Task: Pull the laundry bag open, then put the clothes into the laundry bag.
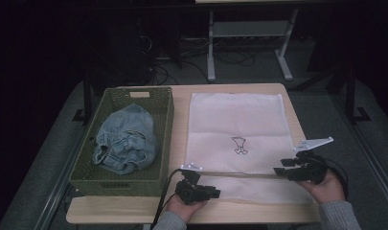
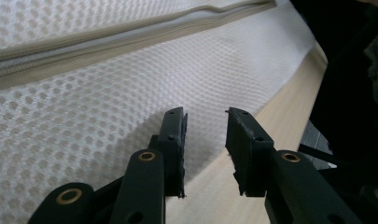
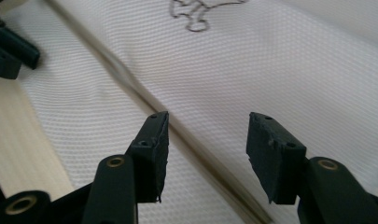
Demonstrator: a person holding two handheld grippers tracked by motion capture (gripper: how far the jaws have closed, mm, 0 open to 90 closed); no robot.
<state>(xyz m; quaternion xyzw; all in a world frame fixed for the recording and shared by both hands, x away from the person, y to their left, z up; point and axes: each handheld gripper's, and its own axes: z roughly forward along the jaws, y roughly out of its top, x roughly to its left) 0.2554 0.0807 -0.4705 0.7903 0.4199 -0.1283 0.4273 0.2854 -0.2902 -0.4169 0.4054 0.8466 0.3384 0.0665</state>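
So the white mesh laundry bag (image 1: 234, 129) lies flat on the right half of the pale wooden table (image 1: 134, 211). It's a honeycomb-weave net, rectangular, with a small dark line drawing (image 1: 239, 144) printed near its middle and a beige zipper band (image 2: 130, 35) running straight across near its 6 o'clock edge.

The left gripper (image 1: 211, 193) sits at the bag's 7 o'clock corner, jaws parted a modest way with nothing between them, just mesh and table edge underneath. The right gripper (image 1: 279, 170) is at the bag's 5 o'clock corner, jaws wider apart, also empty, hovering right over the zipper band.

At 9 o'clock from the bag there's an olive-green woven basket (image 1: 165, 139), boxy with a perforated wall, and a crumpled bundle of light blue denim (image 1: 124, 139) inside it. Beyond the table at 12 o'clock, cables (image 1: 230, 55) and a grey metal stand (image 1: 249, 28) sit on the dark floor.
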